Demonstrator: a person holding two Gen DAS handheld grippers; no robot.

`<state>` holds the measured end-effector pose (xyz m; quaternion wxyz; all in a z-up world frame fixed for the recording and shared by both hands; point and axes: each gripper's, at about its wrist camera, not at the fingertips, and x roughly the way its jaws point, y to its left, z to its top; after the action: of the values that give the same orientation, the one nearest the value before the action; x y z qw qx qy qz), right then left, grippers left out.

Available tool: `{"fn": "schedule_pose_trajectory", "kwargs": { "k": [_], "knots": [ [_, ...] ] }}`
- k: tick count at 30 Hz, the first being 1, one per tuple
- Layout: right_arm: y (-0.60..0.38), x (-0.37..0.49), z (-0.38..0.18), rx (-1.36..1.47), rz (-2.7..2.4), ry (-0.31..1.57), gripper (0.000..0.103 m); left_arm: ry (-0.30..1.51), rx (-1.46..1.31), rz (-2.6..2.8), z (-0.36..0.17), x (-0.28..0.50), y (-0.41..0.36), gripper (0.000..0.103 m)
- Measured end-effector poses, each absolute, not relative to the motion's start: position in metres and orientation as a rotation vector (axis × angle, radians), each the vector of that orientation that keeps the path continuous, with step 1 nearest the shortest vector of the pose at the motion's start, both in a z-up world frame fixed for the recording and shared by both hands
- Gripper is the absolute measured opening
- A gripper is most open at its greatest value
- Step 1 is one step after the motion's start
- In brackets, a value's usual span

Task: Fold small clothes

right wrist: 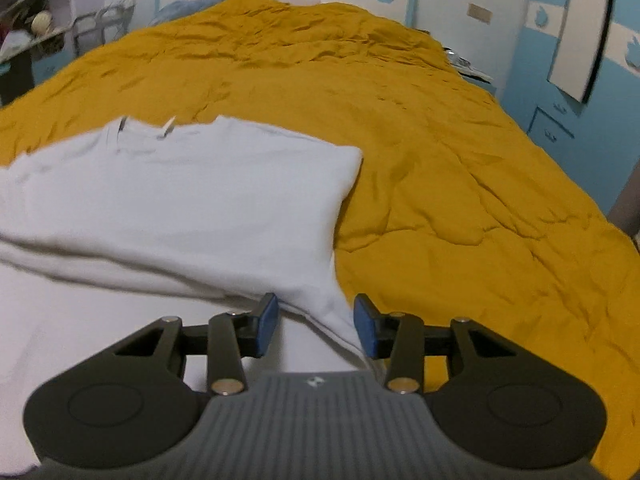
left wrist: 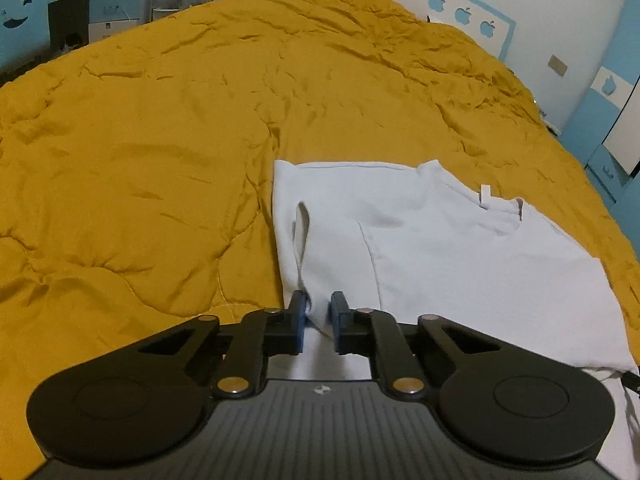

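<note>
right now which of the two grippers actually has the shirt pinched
The left gripper: its fingers are nearly closed on a fold of the white shirt. The right gripper is open, cloth loose between them.

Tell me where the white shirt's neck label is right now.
The neck label sticks up at the collar of the white shirt on the mustard quilt, right of centre in the left wrist view and upper left in the right.

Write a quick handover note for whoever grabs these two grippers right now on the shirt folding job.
Left gripper: jaws narrow, pinching the near left edge of the white t-shirt.
Right gripper: jaws open, straddling the shirt's near right edge, not clamped.
Shirt lies collar-away on the yellow duvet.
Done: left side and sleeve already folded inward.
Left: close the right jaws, carry the near hem up toward the collar, then smooth.
</note>
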<state>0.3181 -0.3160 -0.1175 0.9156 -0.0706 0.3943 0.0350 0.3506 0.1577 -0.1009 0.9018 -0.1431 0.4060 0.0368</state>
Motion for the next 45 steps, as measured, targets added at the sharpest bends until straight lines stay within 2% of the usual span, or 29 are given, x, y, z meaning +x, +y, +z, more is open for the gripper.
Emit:
{"fn": "schedule_pose_trajectory", "kwargs": {
  "k": [4, 5, 6, 7, 10, 17, 21, 27, 35, 39, 43, 45],
  "knots": [
    [-0.295, 0.320, -0.125, -0.238, 0.098, 0.810, 0.037, 0.841, -0.284, 0.083, -0.094, 0.352, 0.155, 0.010],
    [-0.294, 0.320, -0.124, -0.255, 0.092, 0.806, 0.031, 0.835, -0.284, 0.082, -0.091, 0.351, 0.155, 0.010],
    [-0.291, 0.320, -0.125, -0.264, 0.081, 0.797, 0.019, 0.830, -0.284, 0.079, -0.088, 0.350, 0.154, 0.010],
    [-0.290, 0.320, -0.119, -0.266, 0.063, 0.785, 0.001, 0.827, -0.280, 0.077, -0.086, 0.349, 0.154, 0.010],
    [-0.310, 0.319, -0.104, -0.151, 0.049, 0.770, 0.000, 0.859, -0.235, 0.089, -0.090, 0.350, 0.149, 0.009],
    [-0.337, 0.331, -0.129, 0.007, 0.007, 0.906, 0.000, 0.935, -0.148, 0.110, -0.117, 0.361, 0.143, 0.010],
    [-0.344, 0.326, -0.118, 0.019, 0.007, 0.923, 0.000, 0.961, -0.152, 0.113, -0.105, 0.356, 0.150, 0.018],
    [-0.357, 0.294, -0.089, 0.058, 0.011, 0.917, 0.000, 0.945, -0.087, 0.114, -0.074, 0.321, 0.159, 0.019],
    [-0.365, 0.229, -0.020, -0.013, 0.124, 0.829, 0.001, 0.874, 0.003, -0.029, -0.024, 0.260, 0.140, 0.020],
    [-0.355, 0.187, 0.011, -0.105, 0.234, 0.778, 0.001, 0.848, 0.068, -0.143, -0.012, 0.222, 0.120, 0.025],
    [-0.339, 0.146, 0.019, -0.181, 0.330, 0.770, 0.002, 0.839, 0.149, -0.251, -0.016, 0.182, 0.101, 0.033],
    [-0.331, 0.128, 0.016, -0.217, 0.366, 0.777, 0.003, 0.832, 0.192, -0.328, -0.022, 0.161, 0.094, 0.043]
  ]
}}
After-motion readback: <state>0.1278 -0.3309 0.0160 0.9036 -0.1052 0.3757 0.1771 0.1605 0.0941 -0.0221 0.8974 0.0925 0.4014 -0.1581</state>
